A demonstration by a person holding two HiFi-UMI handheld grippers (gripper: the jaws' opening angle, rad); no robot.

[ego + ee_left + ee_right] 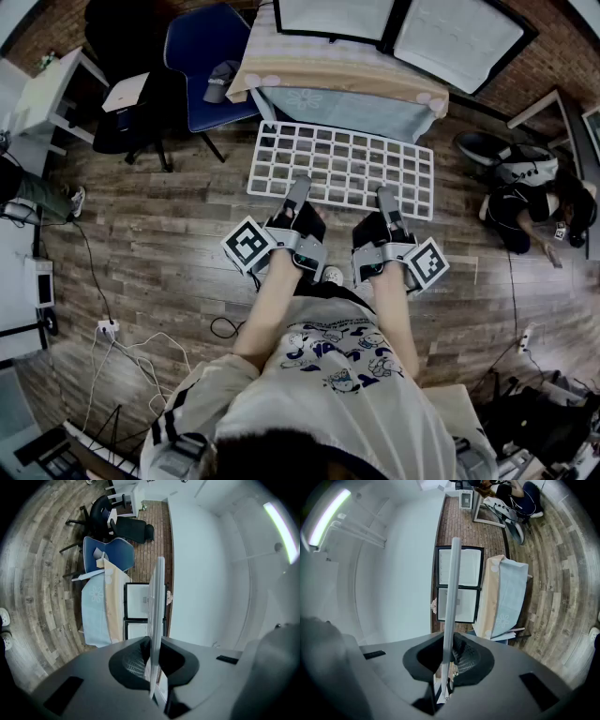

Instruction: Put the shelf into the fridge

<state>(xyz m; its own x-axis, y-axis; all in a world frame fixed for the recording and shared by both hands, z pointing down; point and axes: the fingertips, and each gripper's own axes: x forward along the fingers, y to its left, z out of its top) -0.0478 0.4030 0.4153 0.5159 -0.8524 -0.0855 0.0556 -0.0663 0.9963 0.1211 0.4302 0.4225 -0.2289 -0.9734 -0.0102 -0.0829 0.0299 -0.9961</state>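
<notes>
left claw (299,190) clenched on near edge of white grid shelf (342,161) | right claw (383,199) clamped on same edge, likely spaced to keep it level | shelf held above wood floor (169,225), short of cloth-draped desk (352,105) | fridge not identifiable

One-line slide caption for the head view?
Left gripper and right gripper clamp the near edge of the white grid shelf, held over the wood floor.
</notes>
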